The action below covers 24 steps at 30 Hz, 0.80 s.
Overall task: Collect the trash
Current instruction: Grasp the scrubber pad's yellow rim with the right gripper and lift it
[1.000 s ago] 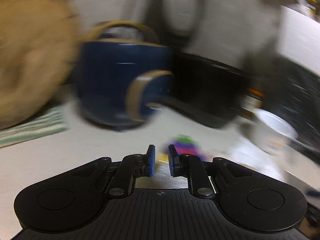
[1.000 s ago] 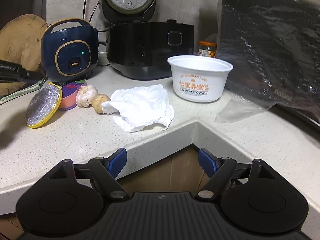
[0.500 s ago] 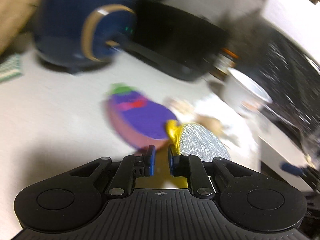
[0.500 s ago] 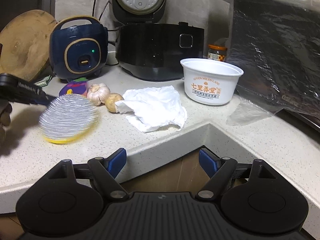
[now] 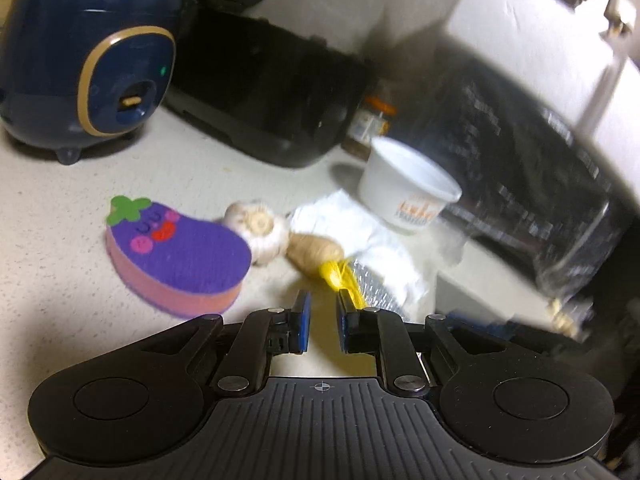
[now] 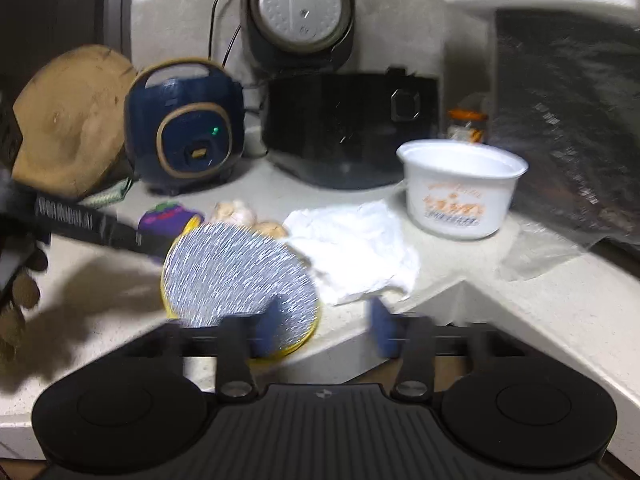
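Observation:
My left gripper (image 5: 322, 312) is shut on the yellow rim of a round silver scrubber (image 5: 372, 284). In the right wrist view the scrubber (image 6: 236, 276) hangs over the counter's front edge. There my right gripper (image 6: 324, 328) is closing, blurred. Its left finger overlaps the scrubber's lower edge and no pad presses on anything. A crumpled white tissue (image 6: 356, 256) lies just behind. Further back right stands a white paper bowl (image 6: 460, 188) with orange print. A clear plastic film (image 6: 536, 248) lies at its right. The left wrist view also shows the tissue (image 5: 380, 240) and the bowl (image 5: 404, 188).
A purple eggplant sponge (image 5: 180, 256), a garlic bulb (image 5: 260, 228) and a ginger piece (image 5: 314, 254) lie left of the tissue. A blue cooker (image 6: 184, 128), a black cooker (image 6: 348, 120) and a wooden board (image 6: 68, 120) line the back. The counter (image 6: 540, 320) has an inner corner in front.
The left gripper has lifted the scrubber off the counter and carried it right and forward, close to the right gripper. The right jaws have narrowed from wide open.

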Each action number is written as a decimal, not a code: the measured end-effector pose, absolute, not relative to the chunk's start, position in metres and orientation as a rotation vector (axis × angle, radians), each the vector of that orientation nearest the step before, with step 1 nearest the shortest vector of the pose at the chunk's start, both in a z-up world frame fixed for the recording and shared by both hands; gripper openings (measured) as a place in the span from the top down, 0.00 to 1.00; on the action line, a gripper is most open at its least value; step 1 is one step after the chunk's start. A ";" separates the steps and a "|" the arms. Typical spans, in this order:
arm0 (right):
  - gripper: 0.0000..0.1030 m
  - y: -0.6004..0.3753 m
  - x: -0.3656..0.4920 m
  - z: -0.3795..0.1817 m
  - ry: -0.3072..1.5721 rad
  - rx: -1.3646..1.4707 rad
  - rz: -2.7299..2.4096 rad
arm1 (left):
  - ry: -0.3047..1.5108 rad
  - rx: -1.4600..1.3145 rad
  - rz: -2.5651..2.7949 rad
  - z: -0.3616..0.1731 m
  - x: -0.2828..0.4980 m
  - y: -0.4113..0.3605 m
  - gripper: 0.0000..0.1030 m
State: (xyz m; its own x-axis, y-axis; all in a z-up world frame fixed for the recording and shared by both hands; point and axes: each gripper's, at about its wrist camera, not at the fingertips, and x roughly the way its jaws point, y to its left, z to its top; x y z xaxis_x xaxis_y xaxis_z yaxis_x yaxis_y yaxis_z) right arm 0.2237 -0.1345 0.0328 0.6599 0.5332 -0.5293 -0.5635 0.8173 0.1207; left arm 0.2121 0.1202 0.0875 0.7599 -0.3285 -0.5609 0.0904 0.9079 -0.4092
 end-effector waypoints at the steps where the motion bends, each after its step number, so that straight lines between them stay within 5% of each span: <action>1: 0.63 -0.133 0.224 0.030 0.586 -0.054 0.629 | 0.661 -0.389 -0.242 0.090 0.211 0.124 0.84; 9: 0.62 -0.144 0.221 0.027 0.587 -0.017 0.638 | 0.576 -0.355 -0.186 0.105 0.211 0.126 0.84; 13: 0.49 -0.157 0.221 0.028 0.592 0.056 0.641 | 0.666 -0.323 -0.189 0.084 0.228 0.112 0.84; 24: 0.38 -0.185 0.224 0.022 0.653 0.188 0.632 | 0.771 -0.297 -0.333 0.061 0.234 0.064 0.84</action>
